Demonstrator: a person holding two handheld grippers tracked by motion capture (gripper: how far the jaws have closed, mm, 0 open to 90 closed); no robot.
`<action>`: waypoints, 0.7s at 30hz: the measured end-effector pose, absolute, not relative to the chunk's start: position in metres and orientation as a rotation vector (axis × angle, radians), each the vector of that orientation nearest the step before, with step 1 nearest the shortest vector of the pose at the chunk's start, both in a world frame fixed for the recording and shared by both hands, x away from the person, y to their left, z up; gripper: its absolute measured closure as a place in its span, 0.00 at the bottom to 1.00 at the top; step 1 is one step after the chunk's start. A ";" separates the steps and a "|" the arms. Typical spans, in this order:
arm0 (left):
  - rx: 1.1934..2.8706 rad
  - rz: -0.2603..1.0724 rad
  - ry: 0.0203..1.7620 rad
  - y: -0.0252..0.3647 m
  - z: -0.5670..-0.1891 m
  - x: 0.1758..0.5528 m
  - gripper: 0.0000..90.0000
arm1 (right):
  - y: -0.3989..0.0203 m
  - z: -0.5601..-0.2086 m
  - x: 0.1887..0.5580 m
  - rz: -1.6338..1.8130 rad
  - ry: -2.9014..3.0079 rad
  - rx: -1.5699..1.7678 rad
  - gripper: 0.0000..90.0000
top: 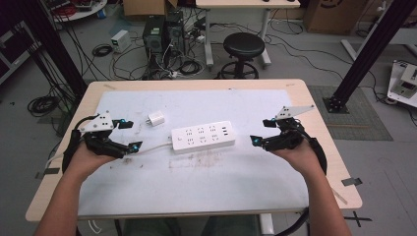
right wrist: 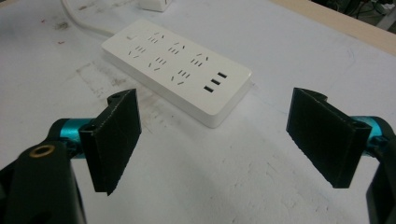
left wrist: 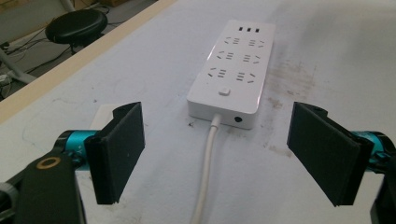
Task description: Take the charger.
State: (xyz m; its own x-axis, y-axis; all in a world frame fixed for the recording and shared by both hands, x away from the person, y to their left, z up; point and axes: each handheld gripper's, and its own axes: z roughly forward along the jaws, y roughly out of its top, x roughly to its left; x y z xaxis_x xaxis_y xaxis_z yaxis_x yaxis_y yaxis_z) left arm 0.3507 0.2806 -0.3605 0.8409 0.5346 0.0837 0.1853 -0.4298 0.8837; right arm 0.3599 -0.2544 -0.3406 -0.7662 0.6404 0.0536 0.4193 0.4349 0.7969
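A white power strip (top: 202, 137) (left wrist: 233, 65) (right wrist: 177, 67) lies flat in the middle of the table, its white cord (top: 152, 147) (left wrist: 206, 172) running off to the left. A small white plug adapter (top: 156, 118) stands just behind the strip's left end. My left gripper (top: 129, 134) (left wrist: 217, 156) rests left of the strip, open, jaws wide apart with the cord passing on the mat between them, untouched. My right gripper (top: 262, 131) (right wrist: 215, 142) sits right of the strip, open and holding nothing, pointing at the strip's end with the USB ports.
A pale, stained mat (top: 196, 177) covers most of the wooden table (top: 319, 147). Beyond the far edge stand a black stool (top: 243, 49), computer towers (top: 162, 32) and tangled floor cables. Black frame posts (top: 366, 49) rise at both sides.
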 end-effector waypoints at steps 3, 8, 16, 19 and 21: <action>2.005 0.443 0.540 0.280 -0.360 0.351 0.21 | -0.254 -0.340 0.359 1.245 2.433 0.917 0.20; 1.998 0.449 0.550 0.279 -0.355 0.354 0.21 | -0.256 -0.337 0.356 1.250 2.421 0.913 0.20; 2.025 0.490 0.570 0.278 -0.342 0.369 0.21 | -0.254 -0.335 0.351 1.234 2.414 0.905 0.20; 2.050 0.498 0.586 0.275 -0.337 0.388 0.21 | -0.254 -0.335 0.351 1.234 2.412 0.896 0.20; 2.050 0.498 0.586 0.275 -0.337 0.388 0.21 | -0.254 -0.335 0.350 1.233 2.412 0.904 0.20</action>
State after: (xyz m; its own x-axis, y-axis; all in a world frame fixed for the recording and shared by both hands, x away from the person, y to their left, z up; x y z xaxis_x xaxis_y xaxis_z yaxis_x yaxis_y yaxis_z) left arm 0.3877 0.2750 -0.3370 0.8053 0.5810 0.1183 0.2108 -0.4671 0.8587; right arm 0.3500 -0.2538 -0.3354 -0.7630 0.6457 0.0294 0.4020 0.4384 0.8039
